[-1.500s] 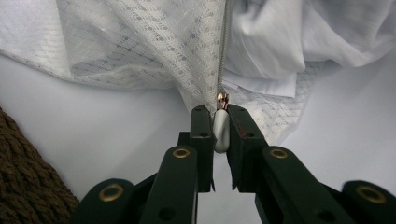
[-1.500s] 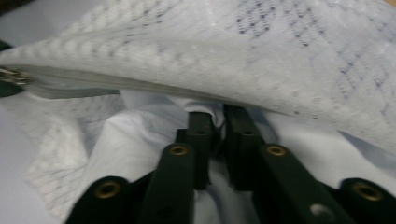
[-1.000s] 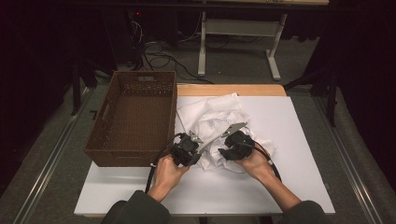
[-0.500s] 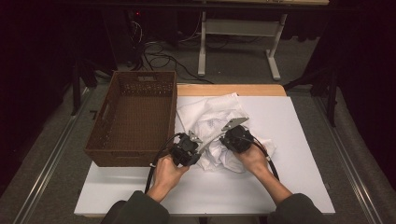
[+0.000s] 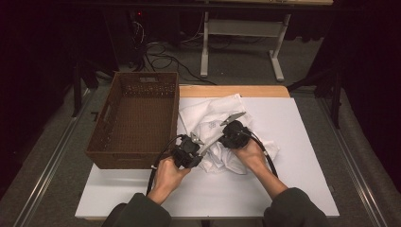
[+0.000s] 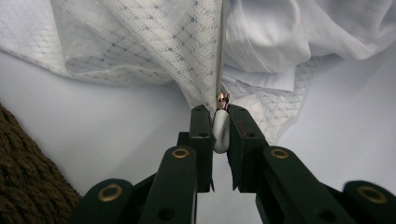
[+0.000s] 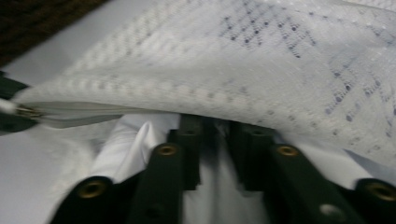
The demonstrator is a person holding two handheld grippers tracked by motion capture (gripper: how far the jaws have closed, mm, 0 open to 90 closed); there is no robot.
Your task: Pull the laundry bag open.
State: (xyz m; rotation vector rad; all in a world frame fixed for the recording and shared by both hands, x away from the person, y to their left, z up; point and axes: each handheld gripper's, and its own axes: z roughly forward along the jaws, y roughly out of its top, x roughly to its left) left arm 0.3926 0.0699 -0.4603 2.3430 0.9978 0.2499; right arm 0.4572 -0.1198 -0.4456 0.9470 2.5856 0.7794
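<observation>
Overhead light brightening the white surface (image 5: pixel 293 142), surrounding room sinking into darkness, right gripper view blurring softly, left gripper view staying sharp

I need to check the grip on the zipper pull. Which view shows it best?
The left gripper view: the zipper pull sits close up, clamped between the left gripper jaws. The right gripper view catches it blurred at its left edge; the high view is too distant.

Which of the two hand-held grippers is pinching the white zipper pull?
The left hand-held gripper, beside the basket, pinches the pull. The right one has mesh over its jaws, nothing between them.
</observation>
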